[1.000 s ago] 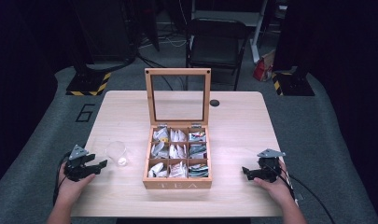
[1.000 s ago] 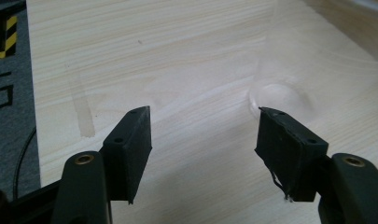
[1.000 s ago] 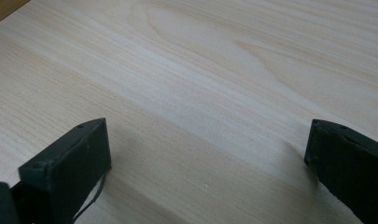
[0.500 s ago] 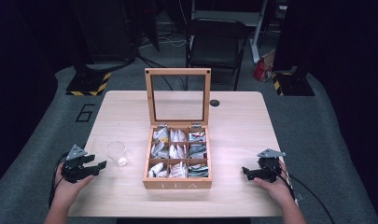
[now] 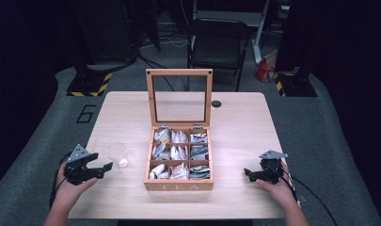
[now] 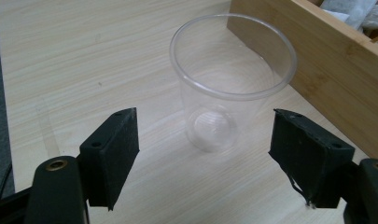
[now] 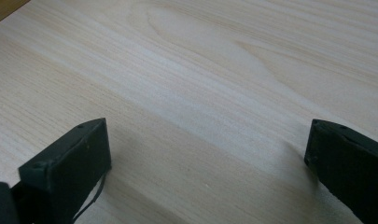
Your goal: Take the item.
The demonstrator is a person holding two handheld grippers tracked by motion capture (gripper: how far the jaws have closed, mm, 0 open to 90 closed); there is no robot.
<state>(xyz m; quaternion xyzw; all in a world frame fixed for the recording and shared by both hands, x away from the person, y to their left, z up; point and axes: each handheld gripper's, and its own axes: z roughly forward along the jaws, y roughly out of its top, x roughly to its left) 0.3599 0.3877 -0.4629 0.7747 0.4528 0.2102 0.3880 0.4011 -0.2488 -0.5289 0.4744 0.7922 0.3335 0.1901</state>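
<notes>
A wooden tea box (image 5: 178, 183) stands at the table's middle with its glass lid (image 5: 179, 97) raised upright; its compartments hold several tea bags (image 5: 178, 153). A clear plastic cup (image 5: 117, 153) stands upright just left of the box. In the left gripper view the cup (image 6: 231, 84) is empty and sits a little beyond the open jaws, beside the box wall (image 6: 326, 70). My left gripper (image 5: 102, 166) is open, resting on the table left of the cup. My right gripper (image 5: 247, 173) is open near the table's front right, over bare wood (image 7: 200, 93).
A small black round hole cover (image 5: 216, 103) lies on the table behind the box at right. A black chair (image 5: 216, 42) stands beyond the far edge. The table edges (image 5: 178, 217) drop to grey carpet.
</notes>
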